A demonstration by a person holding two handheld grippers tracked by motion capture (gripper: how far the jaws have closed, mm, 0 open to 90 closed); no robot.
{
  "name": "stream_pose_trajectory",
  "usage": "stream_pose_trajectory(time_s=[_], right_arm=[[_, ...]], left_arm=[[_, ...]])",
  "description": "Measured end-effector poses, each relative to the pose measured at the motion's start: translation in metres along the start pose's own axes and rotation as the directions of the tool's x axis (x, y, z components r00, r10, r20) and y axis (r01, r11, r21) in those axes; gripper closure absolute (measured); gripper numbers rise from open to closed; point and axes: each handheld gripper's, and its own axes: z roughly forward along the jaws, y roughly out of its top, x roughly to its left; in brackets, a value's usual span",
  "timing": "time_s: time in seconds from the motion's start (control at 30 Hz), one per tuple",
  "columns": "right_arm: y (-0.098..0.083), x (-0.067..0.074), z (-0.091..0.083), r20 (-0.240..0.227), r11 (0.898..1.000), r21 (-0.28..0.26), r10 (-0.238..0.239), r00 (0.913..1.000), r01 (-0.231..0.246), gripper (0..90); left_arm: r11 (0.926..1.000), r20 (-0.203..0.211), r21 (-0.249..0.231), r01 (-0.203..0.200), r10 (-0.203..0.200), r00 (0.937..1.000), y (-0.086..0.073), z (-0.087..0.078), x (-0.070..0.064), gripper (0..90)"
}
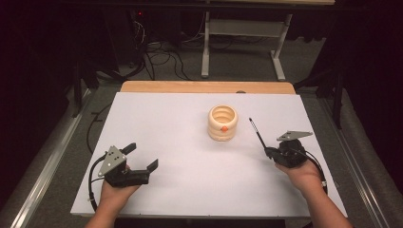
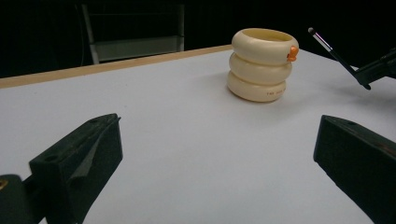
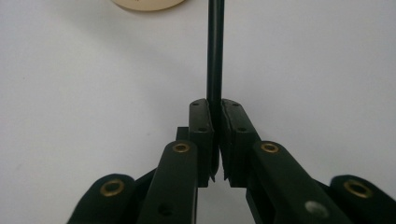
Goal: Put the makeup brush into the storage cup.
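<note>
The pen is aimed at the cup

The right gripper [image 1: 272,153] has its jaws squeezed tight on a thin black pen [image 1: 256,133]. The pen's long tip points toward the cream ringed cup [image 1: 222,122], just beside it. The left gripper [image 1: 142,159] rests farther from the cup, jaws wide apart, holding nothing.

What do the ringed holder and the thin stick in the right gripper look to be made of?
Holder: cream, smooth and faintly glossy with soft highlights, likely plastic or glazed ceramic; I cannot tell which. Stick: thin, black, slightly shiny shaft with a pale tip in the left gripper view, probably plastic or painted metal.
</note>
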Motion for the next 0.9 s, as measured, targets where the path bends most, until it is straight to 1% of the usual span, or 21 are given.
stream_pose_trajectory(time_s=[0.1,0.17,0.27,0.33,0.43,0.47,0.57,0.7,0.73,0.8,0.83,0.9], right_arm=[[-0.002,0.001,0.002,-0.001,1.0,-0.023,0.003,1.0,-0.003,86.2],[-0.002,0.002,0.002,-0.003,0.999,-0.043,0.013,0.9999,-0.013,86.2],[-0.001,0.005,0.003,-0.001,0.998,-0.067,0.005,1.0,-0.005,86.2],[-0.001,0.006,0.003,0.001,0.997,-0.077,0.012,0.9999,-0.012,86.2],[-0.004,0.004,0.005,-0.01,0.993,-0.11,0.029,0.9995,-0.03,86.2],[-0.006,0.004,0.006,-0.014,0.992,-0.117,0.047,0.9988,-0.048,86.2],[-0.012,0.003,0.01,-0.012,0.99,-0.133,0.052,0.9986,-0.053,86.2],[-0.019,0.003,0.012,-0.02,0.985,-0.159,0.069,0.9974,-0.072,86.2],[-0.02,0.003,0.011,-0.023,0.982,-0.169,0.076,0.9968,-0.079,86.2],[-0.022,0.002,0.011,-0.033,0.979,-0.189,0.071,0.997,-0.076,86.2],[-0.023,0.002,0.01,-0.042,0.977,-0.194,0.081,0.9958,-0.088,86.2],[-0.025,0.002,0.01,-0.049,0.974,-0.206,0.086,0.9951,-0.094,86.2]], left_arm=[[1.0,0.001,0.002,0.002,-0.002,1.0,0.0,0.0,0.0,1.7],[0.9999,0.001,0.001,0.011,-0.011,0.9999,-0.001,0.001,0.0,1.8],[0.9998,0.001,0.004,0.02,-0.02,0.9998,-0.002,0.001,0.002,1.7],[0.9996,0.001,0.004,0.028,-0.028,0.9996,-0.002,0.001,0.003,1.7],[0.9995,-0.002,0.003,0.032,-0.032,0.9995,-0.003,0.001,0.004,1.7],[0.9995,-0.002,0.003,0.032,-0.032,0.9995,-0.003,0.001,0.004,1.8],[0.9995,-0.003,0.006,0.032,-0.032,0.9995,-0.003,0.001,0.004,1.7],[0.9994,-0.003,0.012,0.031,-0.031,0.9995,-0.004,0.002,0.004,1.7],[0.9994,-0.002,0.014,0.031,-0.031,0.9995,-0.004,0.003,0.004,1.7],[0.9994,-0.002,0.015,0.032,-0.032,0.9995,-0.005,0.004,0.003,1.7],[0.9994,-0.001,0.02,0.03,-0.03,0.9996,-0.005,0.004,0.003,1.7],[0.9993,0.001,0.024,0.03,-0.03,0.9995,-0.005,0.005,0.003,1.8]])
